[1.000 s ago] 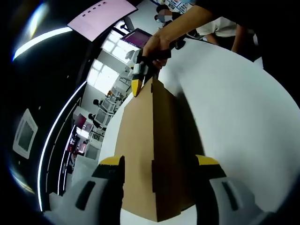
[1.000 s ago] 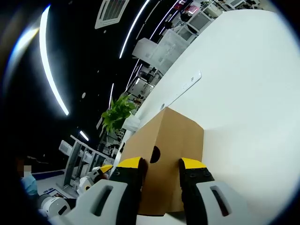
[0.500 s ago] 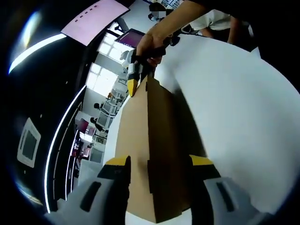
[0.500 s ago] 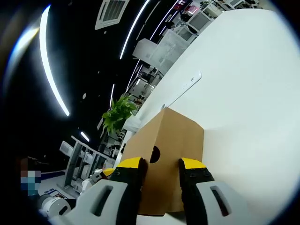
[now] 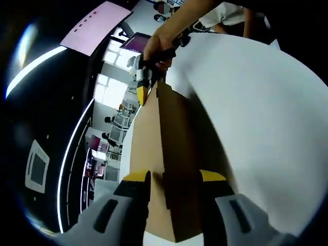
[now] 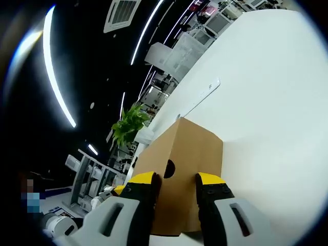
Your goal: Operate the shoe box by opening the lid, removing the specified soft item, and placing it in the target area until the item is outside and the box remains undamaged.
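Resting on the white table (image 6: 266, 77), the closed cardboard shoe box (image 5: 169, 154) sits between both grippers: left gripper (image 5: 173, 177) and right gripper (image 6: 174, 178) each pinch an end. Light, dentable card; grip lid edges gently.

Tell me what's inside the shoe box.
Nothing inside can be seen: the box is closed, its brown cardboard walls covering the contents. A round hole in its end face shows only dark. It sits on a white table.

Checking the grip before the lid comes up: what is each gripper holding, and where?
Both hold the cardboard shoe box: left gripper astride one end, right gripper astride the opposite end.
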A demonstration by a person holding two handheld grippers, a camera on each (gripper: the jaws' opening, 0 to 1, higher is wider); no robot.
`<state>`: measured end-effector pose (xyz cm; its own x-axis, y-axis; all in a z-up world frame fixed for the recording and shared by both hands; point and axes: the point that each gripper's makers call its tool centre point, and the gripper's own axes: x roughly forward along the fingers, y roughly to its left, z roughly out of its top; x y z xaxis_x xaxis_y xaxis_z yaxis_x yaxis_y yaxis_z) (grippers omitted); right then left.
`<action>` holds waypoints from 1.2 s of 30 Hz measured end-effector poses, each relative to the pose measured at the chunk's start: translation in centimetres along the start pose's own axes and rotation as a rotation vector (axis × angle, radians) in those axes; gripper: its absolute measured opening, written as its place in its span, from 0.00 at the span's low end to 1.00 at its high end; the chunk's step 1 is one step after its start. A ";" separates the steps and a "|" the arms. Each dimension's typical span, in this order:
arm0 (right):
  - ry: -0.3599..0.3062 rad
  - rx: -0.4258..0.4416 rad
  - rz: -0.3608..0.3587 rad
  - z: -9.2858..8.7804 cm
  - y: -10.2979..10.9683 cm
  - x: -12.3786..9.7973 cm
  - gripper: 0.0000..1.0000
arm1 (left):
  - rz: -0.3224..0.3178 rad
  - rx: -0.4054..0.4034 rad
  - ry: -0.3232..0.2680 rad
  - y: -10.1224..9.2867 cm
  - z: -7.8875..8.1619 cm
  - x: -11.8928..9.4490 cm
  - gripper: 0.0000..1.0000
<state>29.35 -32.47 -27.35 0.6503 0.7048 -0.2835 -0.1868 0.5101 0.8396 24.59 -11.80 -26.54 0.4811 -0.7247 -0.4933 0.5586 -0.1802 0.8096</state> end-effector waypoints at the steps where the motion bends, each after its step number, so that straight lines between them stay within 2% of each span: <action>1: 0.000 0.000 0.000 0.0 0.0 0.0 0.30 | 0.003 0.001 0.002 0.1 0.0 0.0 0.37; 9: -0.001 0.001 0.000 -0.2 0.0 0.0 0.30 | 0.010 0.026 0.006 0.1 0.1 0.0 0.34; 14: -0.001 0.001 0.000 -0.2 0.0 0.0 0.30 | 0.010 0.055 -0.013 -0.1 0.5 -0.1 0.30; 36: -0.009 0.009 0.004 -0.4 0.3 0.1 0.30 | 0.029 0.092 -0.030 -0.2 0.5 -0.1 0.29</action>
<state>29.07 -32.08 -27.26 0.6558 0.7026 -0.2761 -0.1825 0.5025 0.8451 24.09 -12.01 -26.44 0.4756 -0.7497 -0.4603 0.4798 -0.2175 0.8500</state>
